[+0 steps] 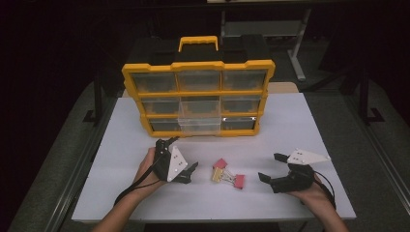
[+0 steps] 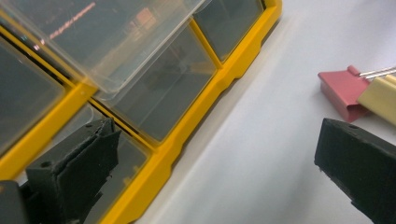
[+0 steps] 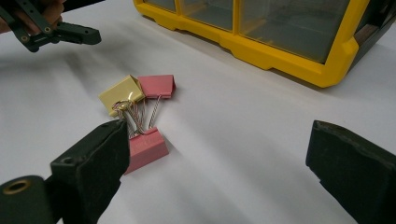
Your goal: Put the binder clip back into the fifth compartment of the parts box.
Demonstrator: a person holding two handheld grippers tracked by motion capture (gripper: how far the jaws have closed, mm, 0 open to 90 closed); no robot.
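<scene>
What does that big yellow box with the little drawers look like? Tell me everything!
The yellow organizer box stands upright at the back of the white table. It looks plastic, with a yellow frame, a yellow carry handle on top and nine clear drawers in three rows. The bottom middle drawer is pulled out toward the person. No tool touches it.

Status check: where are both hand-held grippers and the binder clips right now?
Left hand-held gripper open, empty, beside organizer. Right hand-held gripper open, empty, facing binder clips. Clips lie clustered on table between them. One centre drawer pulled out; nothing blocking.
</scene>
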